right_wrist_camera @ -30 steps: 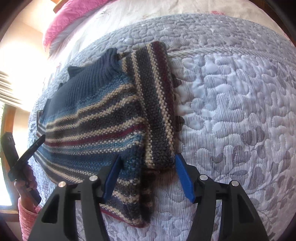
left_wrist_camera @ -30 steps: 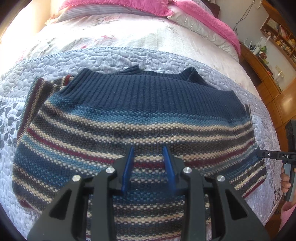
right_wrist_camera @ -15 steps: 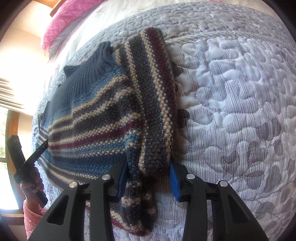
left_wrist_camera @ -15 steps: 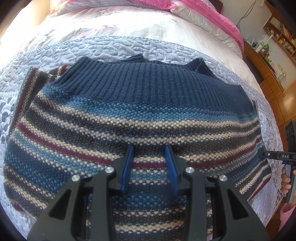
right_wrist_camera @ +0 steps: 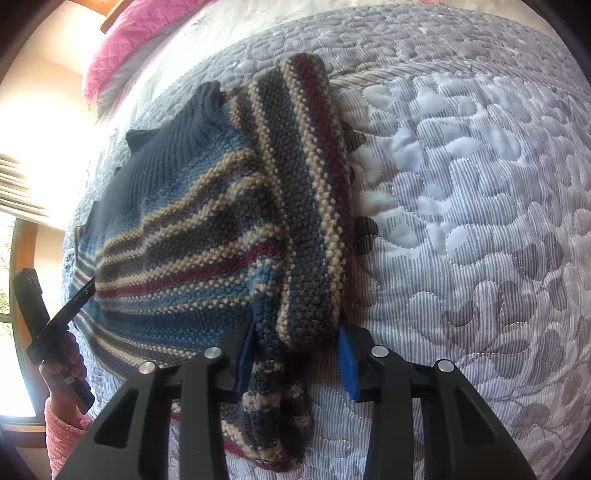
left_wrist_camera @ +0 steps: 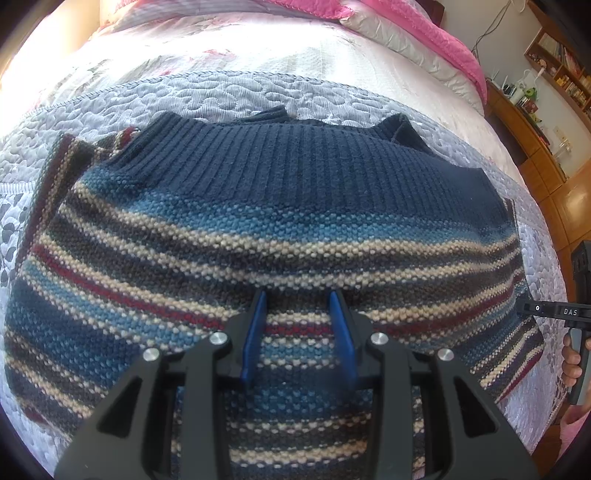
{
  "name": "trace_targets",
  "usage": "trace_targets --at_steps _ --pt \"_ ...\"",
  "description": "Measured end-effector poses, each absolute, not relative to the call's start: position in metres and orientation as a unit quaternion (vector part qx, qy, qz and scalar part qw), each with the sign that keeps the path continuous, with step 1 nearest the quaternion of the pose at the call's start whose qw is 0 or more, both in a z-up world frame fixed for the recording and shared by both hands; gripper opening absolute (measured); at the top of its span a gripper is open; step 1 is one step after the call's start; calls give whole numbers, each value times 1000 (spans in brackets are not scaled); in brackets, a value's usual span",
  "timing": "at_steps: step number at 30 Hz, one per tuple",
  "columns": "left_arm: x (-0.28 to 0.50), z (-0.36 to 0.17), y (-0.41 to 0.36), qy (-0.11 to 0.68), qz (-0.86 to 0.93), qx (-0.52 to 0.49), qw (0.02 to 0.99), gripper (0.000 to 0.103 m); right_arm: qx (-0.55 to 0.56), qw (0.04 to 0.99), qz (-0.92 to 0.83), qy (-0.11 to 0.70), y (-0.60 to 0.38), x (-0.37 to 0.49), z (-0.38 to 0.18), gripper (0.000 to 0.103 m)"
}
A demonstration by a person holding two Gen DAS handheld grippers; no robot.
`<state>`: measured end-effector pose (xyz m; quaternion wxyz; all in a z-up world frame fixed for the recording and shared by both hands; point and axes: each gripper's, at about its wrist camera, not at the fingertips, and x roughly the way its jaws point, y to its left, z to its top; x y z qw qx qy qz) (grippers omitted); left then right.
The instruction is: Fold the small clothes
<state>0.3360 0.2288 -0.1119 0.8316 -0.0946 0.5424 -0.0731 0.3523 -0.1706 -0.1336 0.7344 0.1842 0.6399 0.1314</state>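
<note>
A striped knit sweater [left_wrist_camera: 295,206] with a navy ribbed band lies on the quilted grey bed cover [left_wrist_camera: 229,96]. My left gripper [left_wrist_camera: 297,299] sits low over its striped body. The blue fingers are close together and pinch knit at the red stripe. One folded sleeve [left_wrist_camera: 48,184] lies at the sweater's left edge. In the right wrist view my right gripper [right_wrist_camera: 295,325] is shut on the end of a folded striped sleeve [right_wrist_camera: 310,206]. That sleeve lies along the right side of the sweater [right_wrist_camera: 177,236].
A hand in a pink sleeve [right_wrist_camera: 62,373] holds the other gripper at the sweater's far-left edge. Bare quilted cover [right_wrist_camera: 461,184] spreads to the right of the sleeve. A pink duvet [left_wrist_camera: 406,22] lies at the bed's head. Wooden shelves [left_wrist_camera: 535,122] stand to the right.
The right gripper's fingers stood wide around the sleeve end a second ago and have closed onto it. The left gripper has moved slightly closer over the sweater, keeping the same gap.
</note>
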Motion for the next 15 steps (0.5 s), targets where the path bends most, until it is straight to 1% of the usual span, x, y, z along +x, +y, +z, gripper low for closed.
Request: trace_targets --at_steps 4,7,9,11,15 --pt "335 -112 230 542 -76 -99 831 36 207 734 136 633 -176 351 -124 35" --pt "333 -106 238 538 -89 -119 829 35 229 738 170 611 -175 350 -96 33" --pt "330 -98 248 534 -107 -143 827 36 237 742 200 595 -165 351 -72 32" --pt "326 -88 258 524 -111 -156 830 41 224 750 222 581 -148 353 -48 32" --pt "318 -69 276 507 -114 -150 841 42 181 759 257 570 -93 361 -15 32"
